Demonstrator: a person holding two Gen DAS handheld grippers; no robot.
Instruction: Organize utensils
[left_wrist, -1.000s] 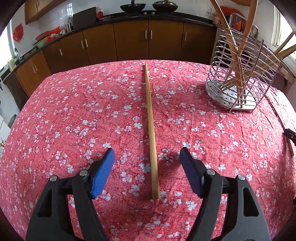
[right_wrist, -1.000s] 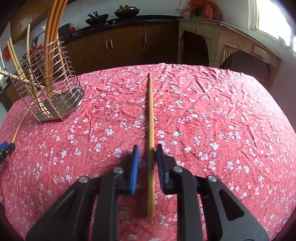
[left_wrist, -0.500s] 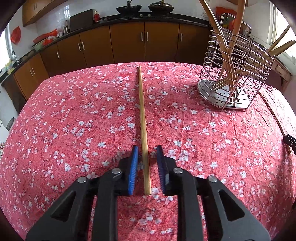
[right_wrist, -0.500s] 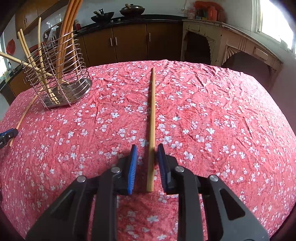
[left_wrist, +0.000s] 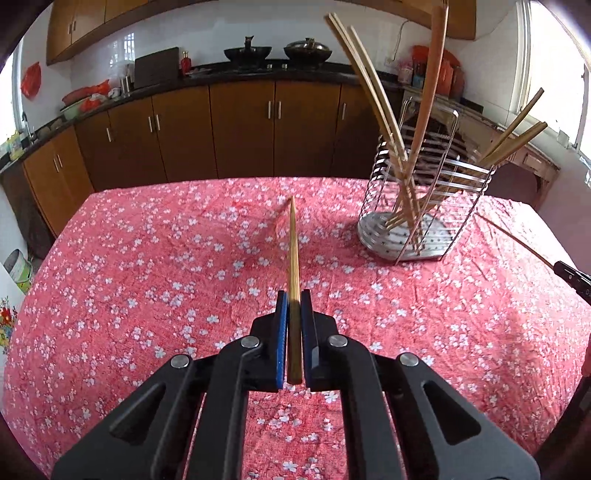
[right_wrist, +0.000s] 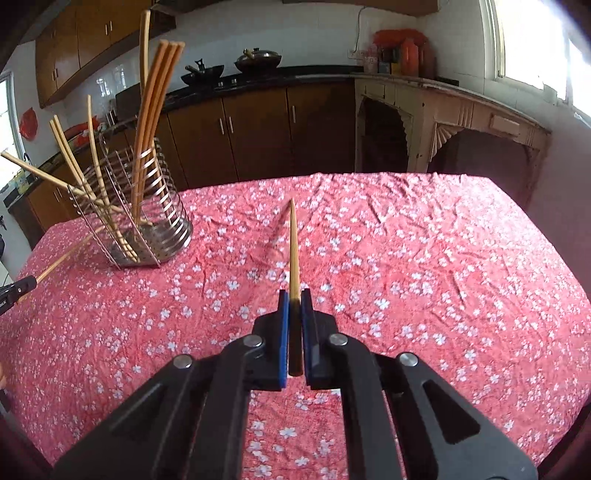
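Observation:
In the left wrist view my left gripper (left_wrist: 294, 299) is shut on a wooden chopstick (left_wrist: 293, 251) that sticks forward, lifted off the red floral tablecloth (left_wrist: 147, 277). The wire utensil holder (left_wrist: 424, 206) stands to its right with several chopsticks leaning in it. In the right wrist view my right gripper (right_wrist: 294, 297) is shut on a second chopstick (right_wrist: 293, 251), also held above the cloth. There the holder (right_wrist: 147, 221) stands to the left. The other gripper's tip shows at each view's edge, the right gripper (left_wrist: 572, 278) and the left gripper (right_wrist: 14, 291).
Brown kitchen cabinets (left_wrist: 240, 129) with a dark counter and two woks (left_wrist: 277, 53) run behind the table. A cream carved sideboard (right_wrist: 461, 125) stands at the right. The table's far edge (right_wrist: 332, 177) lies just beyond the chopstick tips.
The left jaws went from wide open to shut on the chopstick. The right jaws tightened on theirs. Both chopsticks have risen off the cloth.

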